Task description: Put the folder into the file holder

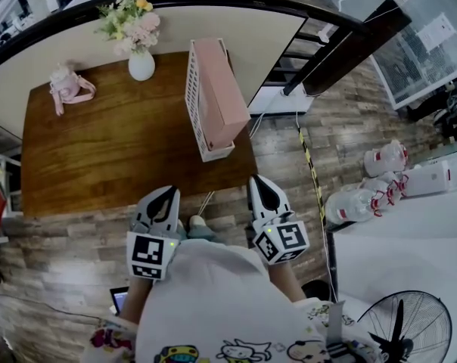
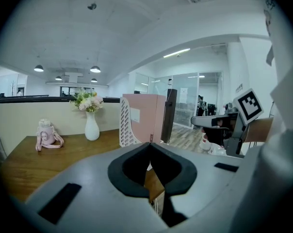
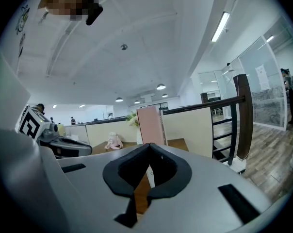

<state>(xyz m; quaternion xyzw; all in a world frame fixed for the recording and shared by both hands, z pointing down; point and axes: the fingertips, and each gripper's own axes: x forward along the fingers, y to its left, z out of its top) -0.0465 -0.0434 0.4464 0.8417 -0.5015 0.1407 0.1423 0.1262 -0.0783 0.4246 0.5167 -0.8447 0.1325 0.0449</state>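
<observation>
A pink folder [image 1: 222, 89] stands upright inside the white perforated file holder [image 1: 194, 100] at the right end of the wooden table [image 1: 115, 150]. The left gripper view shows the same folder [image 2: 144, 115] in its holder [image 2: 126, 128]. It also appears in the right gripper view, folder [image 3: 149, 125] straight ahead. My left gripper [image 1: 166, 192] hangs just off the table's near edge, jaws shut on nothing. My right gripper [image 1: 260, 180] is held beside it, below the holder's near end, shut and empty as well. Neither gripper touches the folder.
A white vase of flowers [image 1: 141, 60] and a small pink bottle bag [image 1: 68, 86] stand at the table's far side. A dark railing [image 1: 319, 21] runs behind the table. Water bottles [image 1: 365, 199] and a floor fan [image 1: 406, 327] are at the right.
</observation>
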